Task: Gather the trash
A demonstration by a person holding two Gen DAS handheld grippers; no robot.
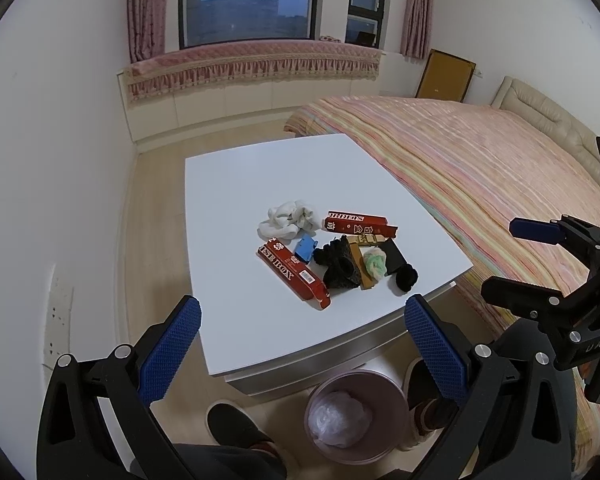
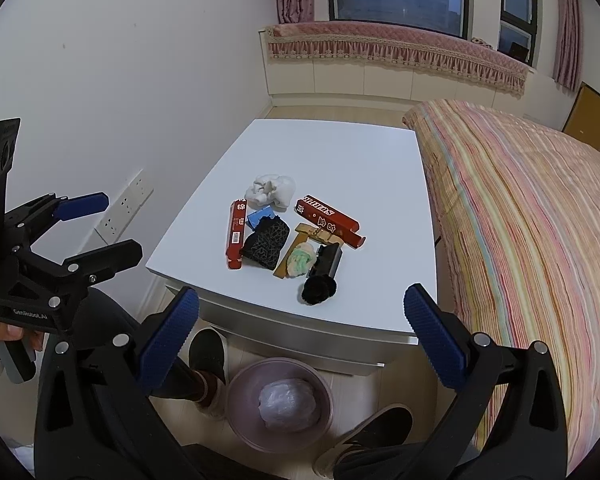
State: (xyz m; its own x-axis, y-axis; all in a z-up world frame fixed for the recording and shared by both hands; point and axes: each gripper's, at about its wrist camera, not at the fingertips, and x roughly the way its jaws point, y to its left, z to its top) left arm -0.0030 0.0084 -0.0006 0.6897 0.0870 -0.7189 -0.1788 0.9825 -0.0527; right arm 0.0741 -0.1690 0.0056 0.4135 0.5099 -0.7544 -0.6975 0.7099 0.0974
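Fingers of both the left gripper (image 1: 302, 344) and right gripper (image 2: 300, 340) stand wide and empty above the table's near edge (image 2: 300, 316); the trash pile (image 1: 332, 256) lies ahead and below. Nearest the right gripper is the black ball (image 2: 319, 289); the long red box (image 1: 294, 272) runs diagonally toward the left; the bin (image 2: 240, 392) sits on the floor under both.

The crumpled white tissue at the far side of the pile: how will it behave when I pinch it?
The crumpled white tissue looks soft and loosely wadded, so it will probably squash flat rather than resist. It is likely very light and may drag or unfold if pushed. It lies beside the blue box, apparently free.
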